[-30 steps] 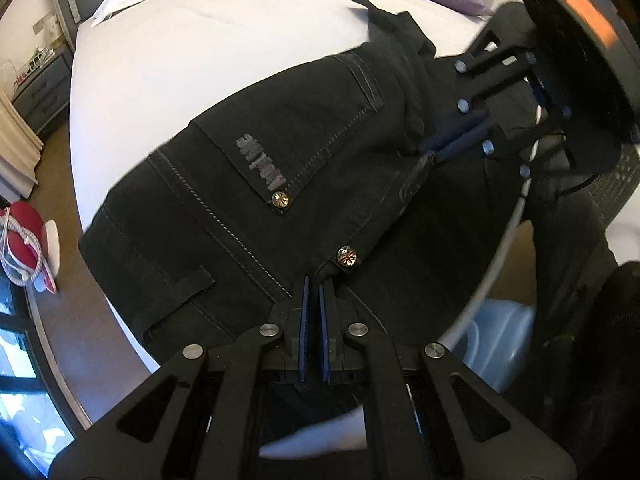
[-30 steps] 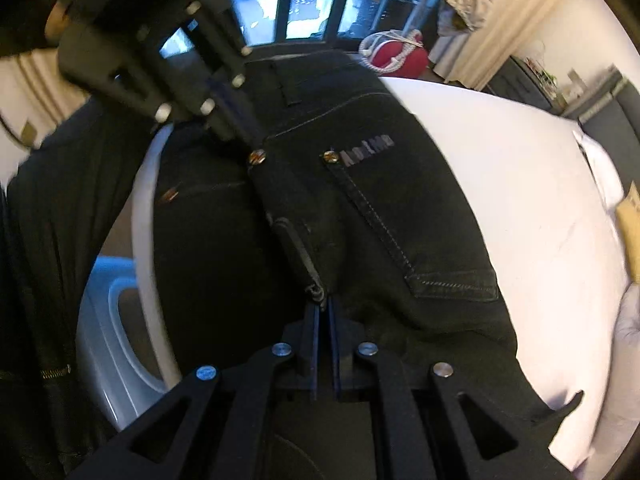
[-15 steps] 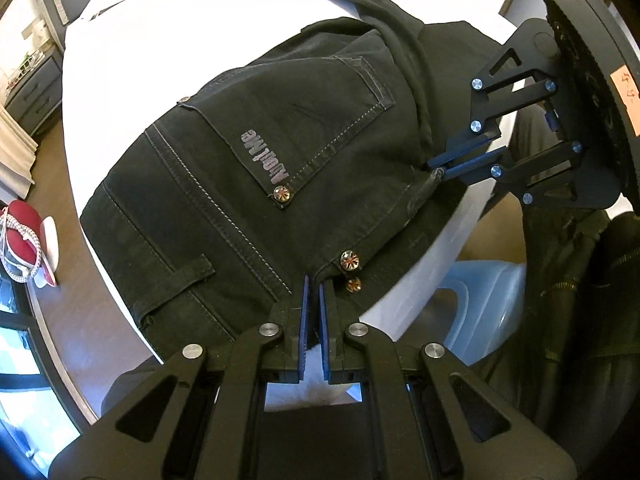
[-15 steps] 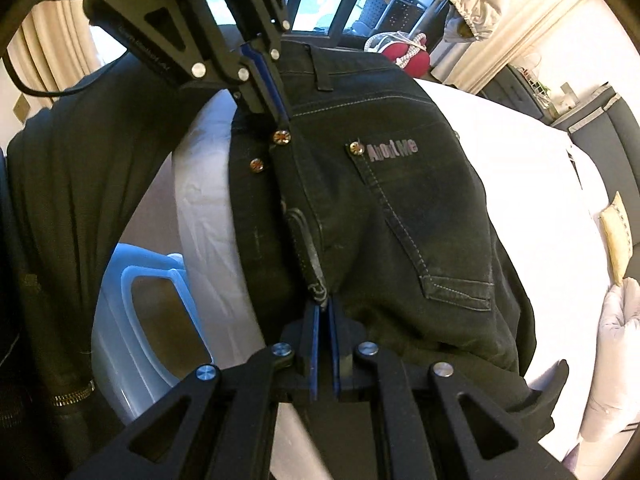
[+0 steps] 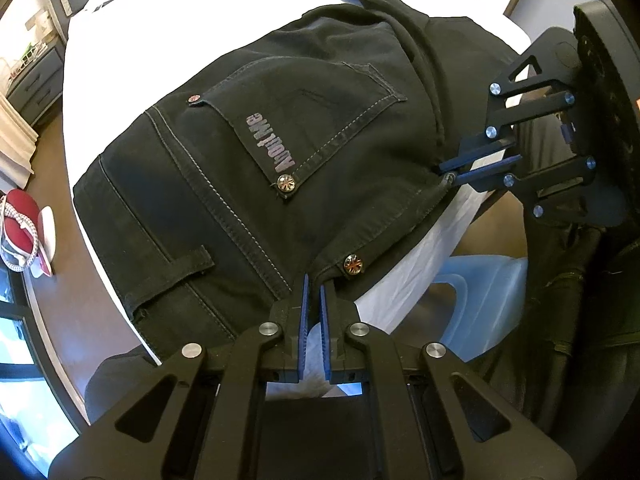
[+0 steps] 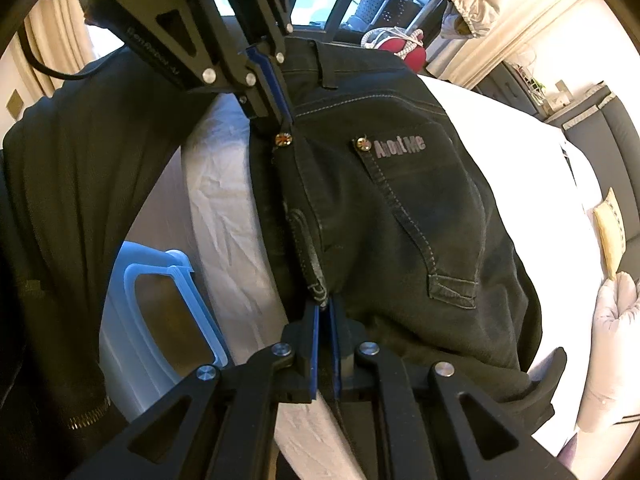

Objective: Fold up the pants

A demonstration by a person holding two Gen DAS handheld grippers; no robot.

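Black jeans [image 5: 304, 152] lie on the white bed [image 5: 168, 40], back pocket with grey lettering facing up; they also show in the right wrist view [image 6: 400, 220]. My left gripper [image 5: 314, 286] is shut on the jeans' near edge beside a metal rivet [image 5: 353, 264]. My right gripper [image 6: 325, 310] is shut on the same folded edge further along. Each gripper shows in the other's view, the right one [image 5: 460, 170] at the right, the left one [image 6: 280, 92] at the top. The legs run off towards the far side of the bed.
A light blue plastic chair [image 5: 480, 300] stands by the bed's edge, also in the right wrist view [image 6: 160, 312]. A person in dark clothes [image 6: 60, 200] stands close. A red bag [image 5: 20, 224] lies on the brown floor. Pillows [image 6: 608, 344] sit at the bed's far end.
Both grippers have lowered the jeans onto the bed and spread them flatter. The two grippers have moved further apart along the edge.
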